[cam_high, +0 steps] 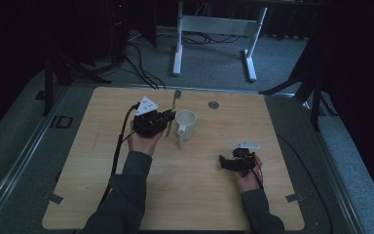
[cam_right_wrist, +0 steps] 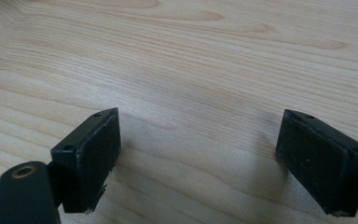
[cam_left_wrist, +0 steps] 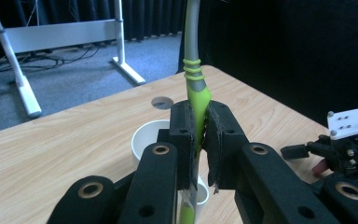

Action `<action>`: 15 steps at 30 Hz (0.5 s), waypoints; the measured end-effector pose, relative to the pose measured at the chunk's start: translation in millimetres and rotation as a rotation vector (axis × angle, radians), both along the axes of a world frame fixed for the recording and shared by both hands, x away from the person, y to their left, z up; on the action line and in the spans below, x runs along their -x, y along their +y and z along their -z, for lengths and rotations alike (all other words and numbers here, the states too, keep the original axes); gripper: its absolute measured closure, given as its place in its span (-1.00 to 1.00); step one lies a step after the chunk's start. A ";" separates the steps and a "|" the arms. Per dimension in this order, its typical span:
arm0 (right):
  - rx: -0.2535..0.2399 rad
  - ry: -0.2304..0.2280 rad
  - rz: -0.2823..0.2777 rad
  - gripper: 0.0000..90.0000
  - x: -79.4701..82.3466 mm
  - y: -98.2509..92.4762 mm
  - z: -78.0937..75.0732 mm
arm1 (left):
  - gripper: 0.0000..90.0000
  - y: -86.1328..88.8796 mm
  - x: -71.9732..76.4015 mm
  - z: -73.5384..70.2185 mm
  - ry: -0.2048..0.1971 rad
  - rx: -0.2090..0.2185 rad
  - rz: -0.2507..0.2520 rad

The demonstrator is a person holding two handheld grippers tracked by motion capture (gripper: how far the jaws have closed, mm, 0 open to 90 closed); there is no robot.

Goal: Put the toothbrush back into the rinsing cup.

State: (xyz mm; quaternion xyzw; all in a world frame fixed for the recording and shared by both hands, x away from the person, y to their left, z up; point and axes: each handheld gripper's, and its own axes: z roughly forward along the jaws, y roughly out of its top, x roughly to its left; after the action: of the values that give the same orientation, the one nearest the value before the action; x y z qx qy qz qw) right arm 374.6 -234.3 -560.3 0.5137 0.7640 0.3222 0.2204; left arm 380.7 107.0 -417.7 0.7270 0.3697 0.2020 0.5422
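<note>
A white mug (cam_high: pixel 185 125) is seen standing upright on the counter (cam_high: pixel 78 185) just above the middle of the high view, its handle turned toward the bottom of the frame; its inside looks bare as far as can be seen, and in the left gripper view its rim (cam_left_wrist: pixel 144 135) shows behind the jaws. A toothbrush (cam_high: pixel 173 111) is held just left of the mug, close to its rim, and whether the two touch cannot be told. The toothbrush has a bright green handle with grey ribbed rings above the grip (cam_left_wrist: pixel 195 81), a grey neck rising out of the top of that frame, and a dark bristle head pointing toward the top of the high view. It is clamped by the left gripper (cam_left_wrist: pixel 199 135), whose jaws are closed on the green handle from both sides. The right gripper (cam_high: pixel 226 163) is held at the lower right of the high view, well apart from the mug, and its jaws are spread wide over bare wood (cam_right_wrist: pixel 196 168) with nothing between them. No brand, label or writing can be read on anything.
</note>
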 end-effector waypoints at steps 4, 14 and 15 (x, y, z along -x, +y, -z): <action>-0.001 0.000 0.000 -0.70 0.0 0.1 0.0 | 0.82 -2.2 -0.2 0.6 -0.004 0.003 0.003; 0.000 -0.001 -0.002 -0.70 0.0 0.1 0.0 | 0.82 -5.0 -2.3 2.4 -0.012 0.024 0.008; -0.001 -0.001 -0.002 -0.70 0.0 0.1 0.0 | 0.82 -5.2 -2.7 2.7 -0.011 0.028 0.009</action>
State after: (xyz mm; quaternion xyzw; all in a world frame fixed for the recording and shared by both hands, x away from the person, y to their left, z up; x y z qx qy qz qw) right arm 374.6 -234.2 -560.3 0.5127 0.7645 0.3228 0.2201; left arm 383.4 101.8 -420.4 0.7200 0.3661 0.1983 0.5552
